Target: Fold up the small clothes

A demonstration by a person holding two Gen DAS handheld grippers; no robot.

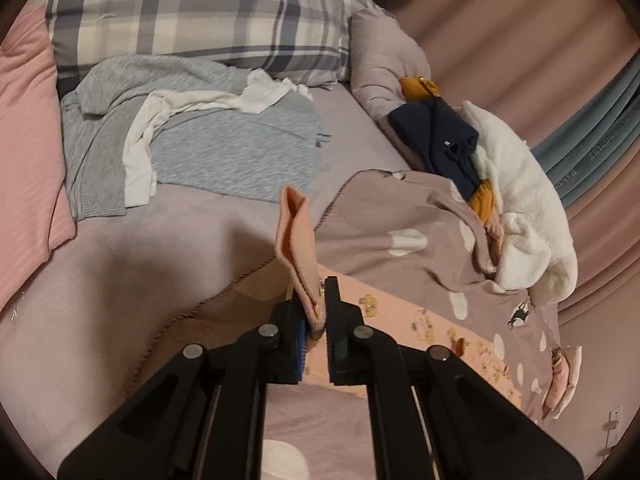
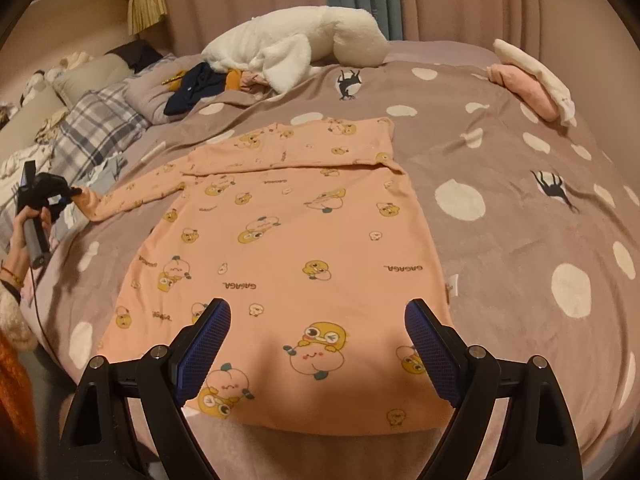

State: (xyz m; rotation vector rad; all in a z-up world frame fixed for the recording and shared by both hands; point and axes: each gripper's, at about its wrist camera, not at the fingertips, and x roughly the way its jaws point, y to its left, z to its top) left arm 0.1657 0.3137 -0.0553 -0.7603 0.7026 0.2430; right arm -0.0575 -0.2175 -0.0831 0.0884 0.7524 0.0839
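Pinching pink sleeve cuff [image 1: 298, 240], left hand-held gripper [image 1: 320, 316]

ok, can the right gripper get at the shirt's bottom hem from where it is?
Probably yes: the right gripper is open above the peach shirt, whose near hem lies flat and uncovered. The left gripper only pinches the far sleeve cuff.

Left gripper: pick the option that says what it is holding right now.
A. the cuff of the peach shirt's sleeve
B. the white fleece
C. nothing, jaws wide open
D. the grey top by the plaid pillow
A: the left gripper is shut on the cuff of the sleeve of the peach shirt, which the right wrist view shows stretched out to it.
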